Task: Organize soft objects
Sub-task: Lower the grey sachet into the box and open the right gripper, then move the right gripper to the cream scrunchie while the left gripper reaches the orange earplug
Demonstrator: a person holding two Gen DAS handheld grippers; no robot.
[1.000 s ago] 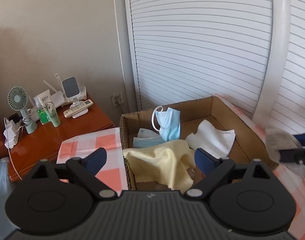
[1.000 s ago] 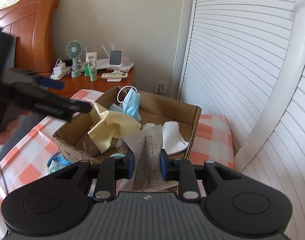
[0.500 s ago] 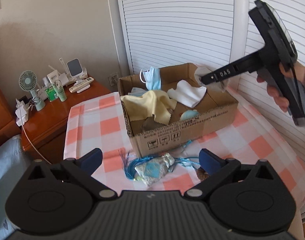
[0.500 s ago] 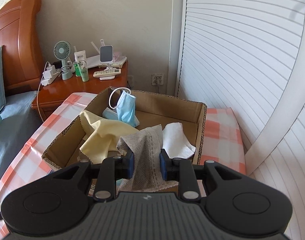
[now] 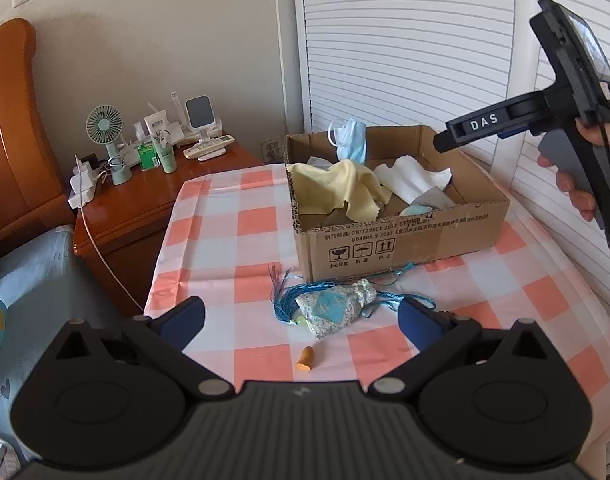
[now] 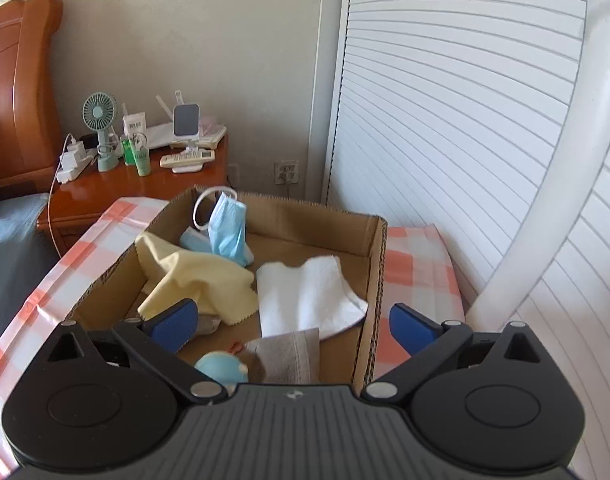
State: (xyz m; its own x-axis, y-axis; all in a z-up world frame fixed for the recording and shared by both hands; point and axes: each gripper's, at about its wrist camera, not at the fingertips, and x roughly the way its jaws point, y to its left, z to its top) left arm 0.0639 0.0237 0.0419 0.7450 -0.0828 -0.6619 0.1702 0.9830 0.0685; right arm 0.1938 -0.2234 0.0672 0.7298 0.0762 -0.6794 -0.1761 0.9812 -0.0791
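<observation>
A cardboard box (image 5: 405,236) stands on the checked tablecloth. It holds a yellow cloth (image 5: 341,184), a white cloth (image 5: 409,178), a blue face mask (image 5: 351,142), a grey cloth (image 6: 289,354) and a pale blue round item (image 6: 221,368). In front of the box lies a patterned pouch with blue tassel cords (image 5: 331,308) and a small orange piece (image 5: 305,360). My left gripper (image 5: 301,322) is open and empty, just short of the pouch. My right gripper (image 6: 293,326) is open and empty above the box; its body (image 5: 545,120) shows in the left wrist view.
A wooden bedside table (image 5: 145,204) at the left carries a small fan (image 5: 105,136), bottles, a remote and a charger with a white cable. White louvred doors (image 5: 405,40) stand behind the box. A bed lies at the far left.
My right gripper has opened and let the grey cloth drop into the box. My left gripper has pulled back and up from the box, so the pouch on the table is now in view.
</observation>
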